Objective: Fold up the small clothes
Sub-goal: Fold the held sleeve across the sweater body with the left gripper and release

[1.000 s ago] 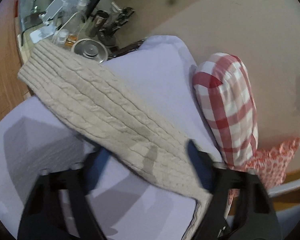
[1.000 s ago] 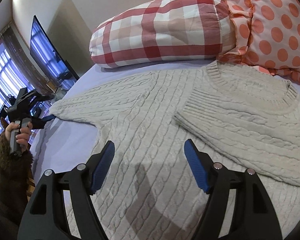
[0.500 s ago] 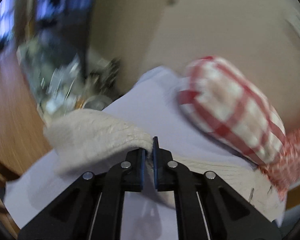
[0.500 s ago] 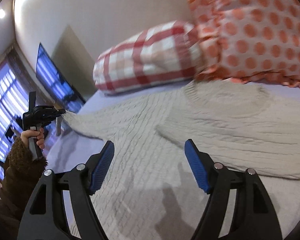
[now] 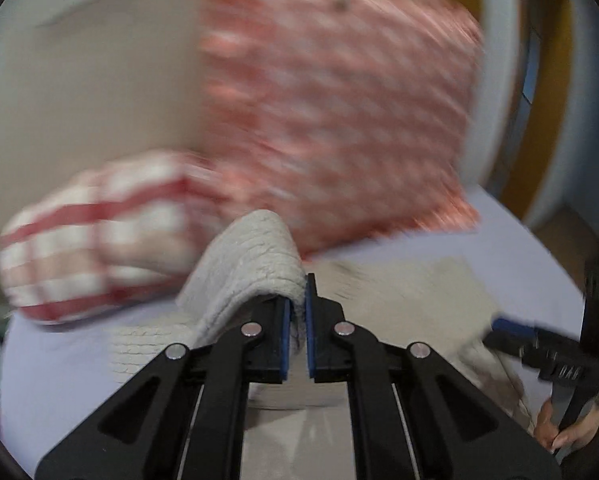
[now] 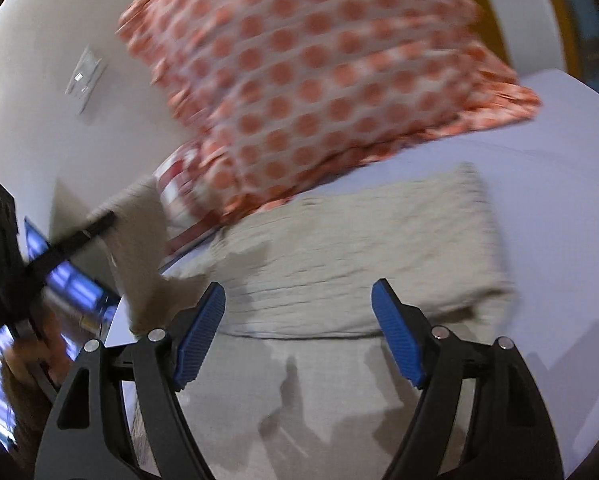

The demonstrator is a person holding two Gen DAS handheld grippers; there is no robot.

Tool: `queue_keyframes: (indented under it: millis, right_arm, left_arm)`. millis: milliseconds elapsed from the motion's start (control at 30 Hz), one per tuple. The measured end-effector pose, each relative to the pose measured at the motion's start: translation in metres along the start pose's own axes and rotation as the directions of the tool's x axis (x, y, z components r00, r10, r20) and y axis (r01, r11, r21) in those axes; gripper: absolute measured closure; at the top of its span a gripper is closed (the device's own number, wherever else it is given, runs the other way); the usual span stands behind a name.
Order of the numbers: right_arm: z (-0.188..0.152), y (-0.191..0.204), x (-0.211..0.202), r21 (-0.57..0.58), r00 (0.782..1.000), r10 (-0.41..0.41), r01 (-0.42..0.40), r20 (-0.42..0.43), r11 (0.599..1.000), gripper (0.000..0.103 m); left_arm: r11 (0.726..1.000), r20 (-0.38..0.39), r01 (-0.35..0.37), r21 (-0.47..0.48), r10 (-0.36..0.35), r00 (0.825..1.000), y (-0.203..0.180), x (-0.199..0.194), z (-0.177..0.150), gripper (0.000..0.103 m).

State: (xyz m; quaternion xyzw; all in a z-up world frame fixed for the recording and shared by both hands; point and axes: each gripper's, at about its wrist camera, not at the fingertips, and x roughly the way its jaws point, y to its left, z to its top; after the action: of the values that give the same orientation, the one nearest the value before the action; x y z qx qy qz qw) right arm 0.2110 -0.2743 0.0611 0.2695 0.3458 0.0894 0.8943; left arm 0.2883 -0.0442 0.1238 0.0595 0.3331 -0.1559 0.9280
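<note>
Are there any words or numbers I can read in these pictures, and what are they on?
No words or numbers can be read.
right gripper: small pale marks on its black body, too blurred to read.
wall plate: no readable text.
sweater, dotted pillow and checked pillow: only patterns, no text.

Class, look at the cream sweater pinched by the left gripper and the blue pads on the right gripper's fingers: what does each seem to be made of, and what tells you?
Cream sweater: a thick, matte knit, probably wool or acrylic; raised stitch rows show.
Blue pads: likely rubber or soft plastic; fine ridged texture, dull sheen.
</note>
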Motion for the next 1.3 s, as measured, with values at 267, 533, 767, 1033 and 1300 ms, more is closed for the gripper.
queue_keyframes:
  millis: [267,533,767,1033,1300]
  right_arm:
    - [0.006,-0.041,-0.028,0.057,0.999,-0.027,0.025,0.039,0.998,0.026]
    - [0.014,-0.061,-0.035,0.105,0.997,-0.019,0.01,0.078,0.994,0.026]
    - [0.018,-0.049,-0.034,0.06,0.997,0.041,-0.045,0.06,0.997,0.026]
    - [0.007,0.015,0.008,-0.172,0.997,-0.038,0.026,-0.066,0.985,0.036]
    - [-0.031,0.123,0.067,-0.62,0.972,-0.234,0.163,-0.034,0.768,0.044]
  left_arm:
    - [0.999,-0.101,0.04,0.029,-0.037,0.994,-0.065,0.057,-0.013,0.097]
    - [0.965,-0.116,0.009,0.263,0.022,0.993,-0.146,0.071,-0.04,0.088]
    - [0.966,-0.171,0.234,0.111,-0.213,0.962,-0.116,0.051,-0.051,0.047]
    - [0.99,-0.124,0.136,0.043,-0.129,0.984,-0.049,-0.006,-0.067,0.032]
    - [0.999,-0.102,-0.043,0.015,0.044,0.994,0.004,-0.044,-0.094,0.031]
